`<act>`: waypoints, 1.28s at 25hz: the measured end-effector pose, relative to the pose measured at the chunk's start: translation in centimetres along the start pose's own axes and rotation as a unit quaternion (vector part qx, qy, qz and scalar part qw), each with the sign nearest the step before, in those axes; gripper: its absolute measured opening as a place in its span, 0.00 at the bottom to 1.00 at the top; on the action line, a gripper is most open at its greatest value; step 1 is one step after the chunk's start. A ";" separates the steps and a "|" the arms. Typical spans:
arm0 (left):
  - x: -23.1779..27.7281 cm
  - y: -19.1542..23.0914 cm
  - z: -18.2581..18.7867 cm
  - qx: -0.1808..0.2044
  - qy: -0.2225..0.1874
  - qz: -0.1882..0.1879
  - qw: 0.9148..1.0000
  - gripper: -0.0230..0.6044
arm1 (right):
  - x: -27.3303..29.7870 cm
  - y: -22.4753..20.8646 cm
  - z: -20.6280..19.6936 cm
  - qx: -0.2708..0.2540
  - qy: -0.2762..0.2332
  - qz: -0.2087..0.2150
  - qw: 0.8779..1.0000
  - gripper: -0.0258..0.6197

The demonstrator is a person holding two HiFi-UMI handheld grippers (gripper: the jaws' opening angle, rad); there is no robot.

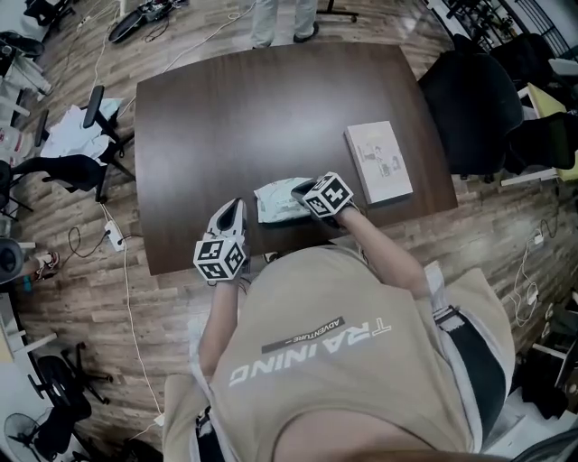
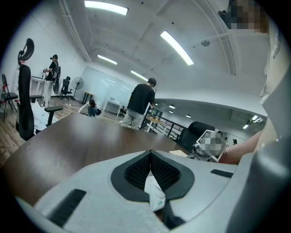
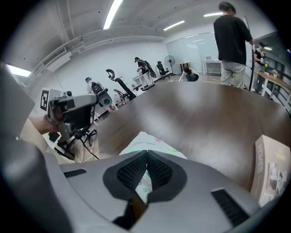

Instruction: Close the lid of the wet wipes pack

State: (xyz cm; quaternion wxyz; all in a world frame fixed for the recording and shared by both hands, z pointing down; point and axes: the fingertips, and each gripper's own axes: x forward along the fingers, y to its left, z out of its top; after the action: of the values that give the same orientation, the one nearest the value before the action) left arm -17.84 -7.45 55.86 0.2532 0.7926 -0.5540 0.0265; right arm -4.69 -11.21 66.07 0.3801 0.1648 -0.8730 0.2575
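Note:
The wet wipes pack (image 1: 275,200), white with pale green print, lies near the front edge of the dark brown table (image 1: 271,99). My right gripper (image 1: 304,191) is over the pack's right end with its jaws shut. In the right gripper view the pack (image 3: 146,139) shows just past the shut right gripper (image 3: 146,153) and through the gap under its pads. My left gripper (image 1: 237,207) is left of the pack, apart from it. In the left gripper view the left gripper (image 2: 150,154) is shut on a small white scrap (image 2: 154,195) with a green mark. The pack's lid is hidden.
A flat white box (image 1: 377,161) lies on the table's right side and also appears as the box (image 3: 273,168) in the right gripper view. A black chair (image 1: 474,99) stands beyond the right edge. A person (image 1: 280,23) stands at the far edge.

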 end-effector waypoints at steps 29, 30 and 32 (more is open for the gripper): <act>2.4 -2.4 -2.0 -0.011 0.040 -0.034 0.999 0.04 | 3.0 0.3 -3.4 0.021 0.021 0.000 1.000 0.06; 2.5 -2.6 -1.7 -0.008 0.039 -0.037 0.999 0.04 | 3.2 0.3 -3.4 0.031 0.014 0.003 0.999 0.06; 2.8 -3.0 -1.1 -0.003 0.036 -0.044 0.998 0.04 | 3.0 0.3 -3.1 0.038 0.011 -0.004 0.999 0.06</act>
State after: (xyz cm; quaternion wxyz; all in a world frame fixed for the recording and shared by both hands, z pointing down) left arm -13.82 -8.62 56.58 0.2765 0.8140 -0.5091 0.0417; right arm -4.98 -9.42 70.00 0.3839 0.1802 -0.8578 0.2906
